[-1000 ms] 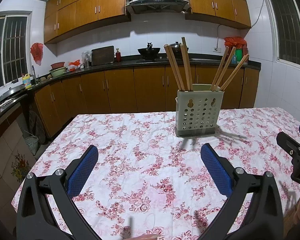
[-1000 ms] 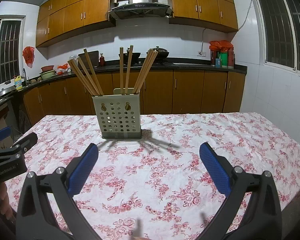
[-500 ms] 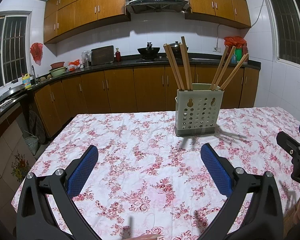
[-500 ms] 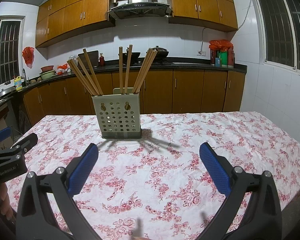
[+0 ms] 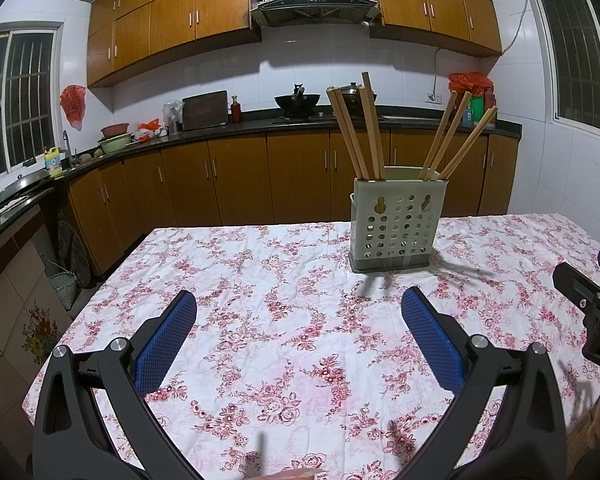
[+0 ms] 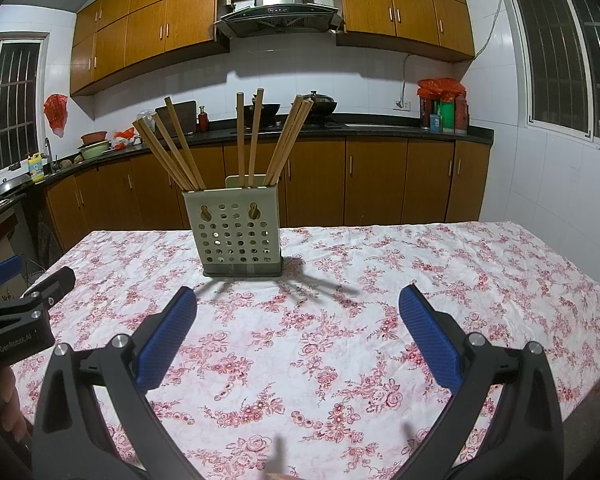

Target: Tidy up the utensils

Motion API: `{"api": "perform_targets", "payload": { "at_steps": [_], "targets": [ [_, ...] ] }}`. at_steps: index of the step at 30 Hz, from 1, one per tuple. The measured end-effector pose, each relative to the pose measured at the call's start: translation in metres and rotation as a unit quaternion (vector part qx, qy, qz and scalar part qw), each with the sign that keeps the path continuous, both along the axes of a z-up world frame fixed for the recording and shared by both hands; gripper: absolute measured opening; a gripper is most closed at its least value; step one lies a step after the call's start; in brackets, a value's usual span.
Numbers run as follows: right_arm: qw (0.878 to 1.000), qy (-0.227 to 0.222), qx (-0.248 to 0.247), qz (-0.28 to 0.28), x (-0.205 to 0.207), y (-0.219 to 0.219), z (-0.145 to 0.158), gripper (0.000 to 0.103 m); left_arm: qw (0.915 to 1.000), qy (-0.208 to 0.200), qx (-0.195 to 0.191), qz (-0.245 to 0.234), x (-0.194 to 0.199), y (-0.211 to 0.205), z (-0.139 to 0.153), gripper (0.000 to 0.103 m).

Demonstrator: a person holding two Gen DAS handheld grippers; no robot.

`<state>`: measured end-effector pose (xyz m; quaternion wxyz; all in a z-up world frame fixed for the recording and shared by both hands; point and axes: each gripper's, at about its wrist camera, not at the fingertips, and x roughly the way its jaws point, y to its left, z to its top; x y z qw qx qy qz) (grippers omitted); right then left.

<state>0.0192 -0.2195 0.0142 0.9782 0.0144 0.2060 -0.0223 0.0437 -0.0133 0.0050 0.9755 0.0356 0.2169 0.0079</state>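
Both the left gripper (image 5: pixel 298 306) and right gripper (image 6: pixel 298 302) gape wide, empty, above the floral tablecloth (image 6: pixel 340 340); the perforated holder (image 6: pixel 238 232) upright ahead holds wooden chopsticks (image 6: pixel 252 140).

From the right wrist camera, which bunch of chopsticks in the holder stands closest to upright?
The middle pair of chopsticks in the holder. They rise almost straight up, while the left bunch fans left and the right bunch leans right.

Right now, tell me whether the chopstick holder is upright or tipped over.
Upright. The perforated chopstick holder stands flat on its base on the floral tablecloth, with the wooden chopsticks sticking up out of its top.
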Motion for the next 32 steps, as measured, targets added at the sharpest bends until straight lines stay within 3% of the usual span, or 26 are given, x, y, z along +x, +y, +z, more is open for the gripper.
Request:
{"api": "perform_targets", "payload": {
  "at_steps": [32],
  "targets": [
    [1.000,0.001,0.002,0.000,-0.0005,0.0015,-0.0003,0.099,1.0000,0.005,-0.008,0.001,-0.0001,0.0029,-0.0056,0.101]
  ]
}}
